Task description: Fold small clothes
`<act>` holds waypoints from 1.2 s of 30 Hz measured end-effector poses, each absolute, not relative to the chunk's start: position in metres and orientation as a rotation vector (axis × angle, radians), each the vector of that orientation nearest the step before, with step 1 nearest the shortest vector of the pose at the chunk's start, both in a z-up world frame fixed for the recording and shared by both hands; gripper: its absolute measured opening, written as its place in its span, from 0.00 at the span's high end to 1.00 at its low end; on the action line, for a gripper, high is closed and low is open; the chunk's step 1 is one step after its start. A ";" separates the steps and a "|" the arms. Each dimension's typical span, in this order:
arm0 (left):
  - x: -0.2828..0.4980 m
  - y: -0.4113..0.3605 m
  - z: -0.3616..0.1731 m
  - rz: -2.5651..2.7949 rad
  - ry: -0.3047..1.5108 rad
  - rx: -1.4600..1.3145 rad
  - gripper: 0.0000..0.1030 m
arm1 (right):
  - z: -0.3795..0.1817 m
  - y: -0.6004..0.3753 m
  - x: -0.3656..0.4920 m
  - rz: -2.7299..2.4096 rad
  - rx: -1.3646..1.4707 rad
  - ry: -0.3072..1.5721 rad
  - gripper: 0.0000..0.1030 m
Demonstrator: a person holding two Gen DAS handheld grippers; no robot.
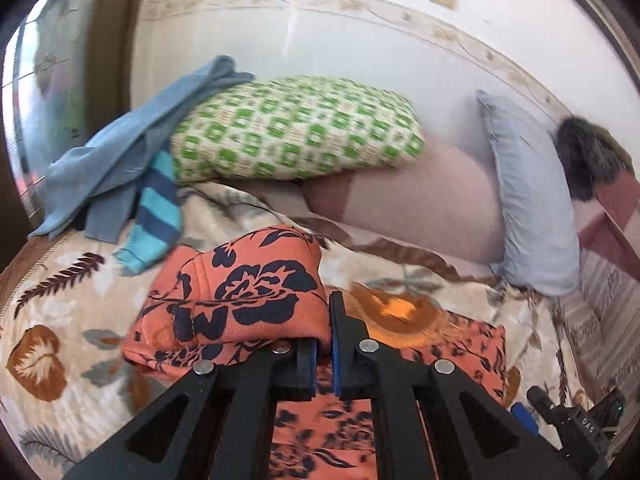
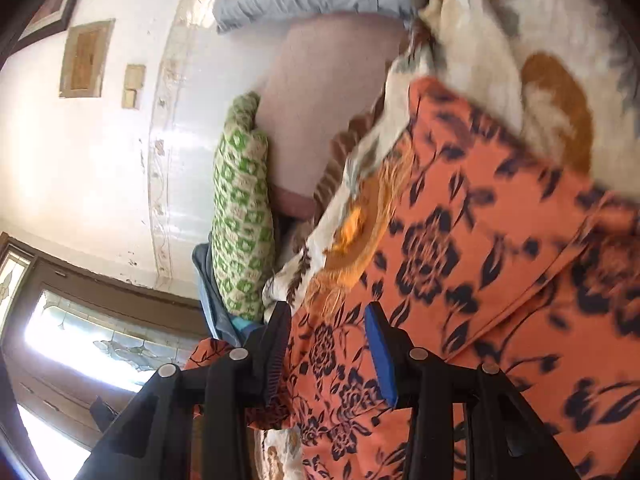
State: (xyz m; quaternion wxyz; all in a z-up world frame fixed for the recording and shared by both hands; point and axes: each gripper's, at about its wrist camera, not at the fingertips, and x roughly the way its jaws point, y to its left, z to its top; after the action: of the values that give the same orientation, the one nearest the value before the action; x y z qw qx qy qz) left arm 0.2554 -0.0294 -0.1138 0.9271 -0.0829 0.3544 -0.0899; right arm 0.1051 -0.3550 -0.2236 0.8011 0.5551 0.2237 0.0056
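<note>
Item: orange garment (image 1: 240, 292), salmon-orange cloth printed with dark navy flowers. It lies on the near part of a bed, bunched into a raised fold at the left and spread flatter toward the right. In the right wrist view the same garment (image 2: 460, 240) fills the near and right area, blurred.

Left gripper (image 1: 325, 356): black frame, blue pads. Fingers pressed together, a narrow slit between them; the raised fold of the garment sits against the left finger (image 1: 307, 360), and an edge of cloth appears pinched between the pads.

Right gripper (image 2: 326, 352): black frame, one ribbed dark pad at left, one blue pad at right. Fingers part spread, with garment cloth passing between them; whether the pads press on it cannot be told. A corner of this gripper also shows at the near right edge of the left wrist view.

Support: bedspread (image 1: 60, 320), cream with brown and grey leaf print and an orange motif just right of the left gripper.

Far side of bed, against a pale wall (image 1: 320, 48):
- green-and-white patterned pillow (image 1: 296, 128), centre
- blue-grey cloth (image 1: 104, 160), draped at the pillow's left end
- turquoise and navy striped piece (image 1: 156, 216), hanging below that cloth
- pale blue pillow (image 1: 528, 192), standing on edge at right
- pinkish bolster (image 1: 420, 208), between the two pillows
- dark furry object (image 1: 588, 156), far right
</note>
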 end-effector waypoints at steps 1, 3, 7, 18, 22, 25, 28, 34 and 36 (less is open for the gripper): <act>0.255 -0.060 -0.119 -0.218 0.750 -0.149 0.95 | -0.218 -0.365 0.092 -0.010 1.170 0.459 0.60; 0.256 -0.117 -0.136 -0.269 0.810 -0.098 0.95 | -0.208 -0.385 0.064 -0.064 1.127 0.425 0.60; 0.247 -0.221 -0.186 -0.371 0.917 0.060 0.82 | -0.197 -0.421 0.015 -0.158 1.048 0.383 0.60; 0.220 -0.142 -0.139 -0.433 0.727 0.118 0.24 | -0.217 -0.418 0.020 -0.038 1.055 0.518 0.46; 0.255 -0.044 -0.140 -0.125 0.709 0.065 0.17 | -0.219 -0.377 0.080 0.072 0.979 0.651 0.40; 0.279 0.012 -0.173 0.067 0.788 0.073 0.17 | -0.227 -0.360 0.121 0.020 0.906 0.739 0.40; 0.289 0.059 -0.208 0.115 0.862 -0.062 0.18 | -0.227 -0.363 0.141 -0.099 0.818 0.749 0.40; 0.308 0.086 -0.235 0.142 0.948 -0.161 0.38 | -0.245 -0.371 0.163 -0.219 0.815 0.837 0.40; 0.311 0.082 -0.237 0.101 0.956 -0.160 0.50 | -0.257 -0.368 0.171 -0.187 0.818 0.884 0.40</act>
State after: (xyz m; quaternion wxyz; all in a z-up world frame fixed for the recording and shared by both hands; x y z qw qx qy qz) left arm 0.3114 0.0825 -0.2368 0.8835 -0.0767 0.4595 0.0486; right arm 0.1710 -0.3683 -0.2569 0.8200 0.3841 0.4151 -0.0880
